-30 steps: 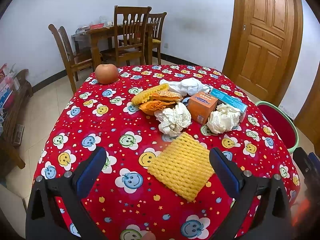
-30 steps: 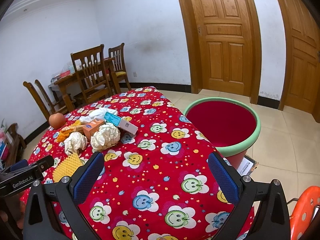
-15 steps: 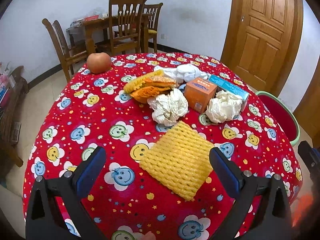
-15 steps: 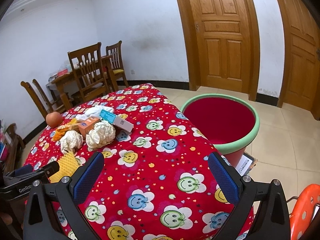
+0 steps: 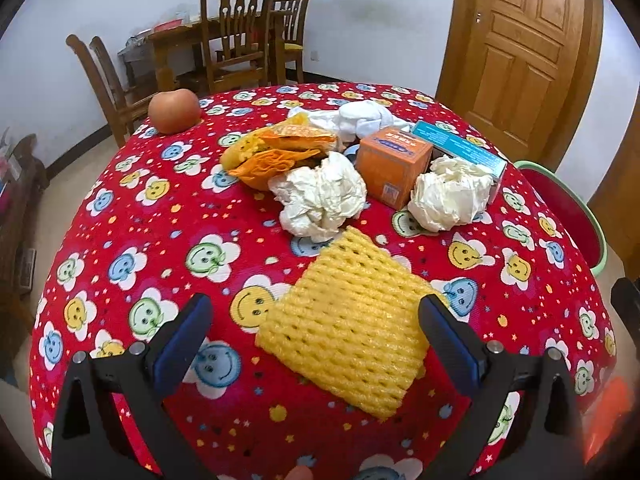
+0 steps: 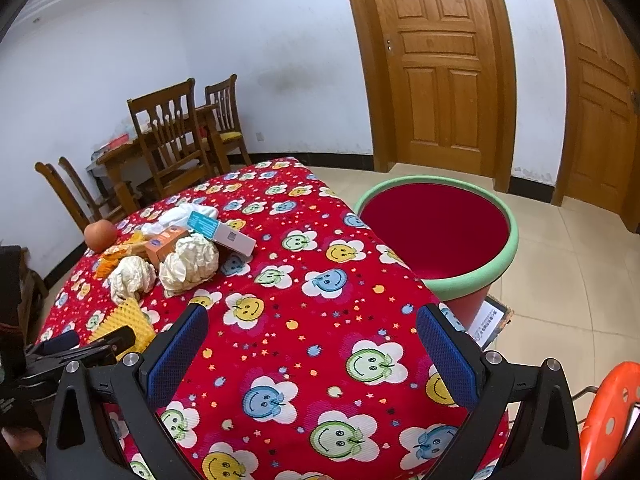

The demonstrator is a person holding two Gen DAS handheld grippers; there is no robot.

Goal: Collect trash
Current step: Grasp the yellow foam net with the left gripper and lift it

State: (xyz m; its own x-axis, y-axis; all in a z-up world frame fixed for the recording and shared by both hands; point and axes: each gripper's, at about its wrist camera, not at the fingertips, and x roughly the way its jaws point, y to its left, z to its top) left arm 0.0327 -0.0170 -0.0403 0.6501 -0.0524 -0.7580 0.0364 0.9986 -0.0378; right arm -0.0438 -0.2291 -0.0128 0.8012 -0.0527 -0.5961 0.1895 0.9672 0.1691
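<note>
Reaching for trash: the left claw (image 5: pixel 312 320), spread wide and empty, frames the yellow foam net (image 5: pixel 352 320) on the counter (image 5: pixel 160 208); the right claw (image 6: pixel 312 344) likewise gapes empty. Next, judged: descend, close, carry to the bin (image 6: pixel 508 256).

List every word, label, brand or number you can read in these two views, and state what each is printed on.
No text can be read with certainty.
Orange box: label and barcode too blurred.
Blue-and-white carton: print and a square code, too small.
Paper beside the red bin: dark print, too small.
Left gripper and right gripper: no legible marking.
</note>
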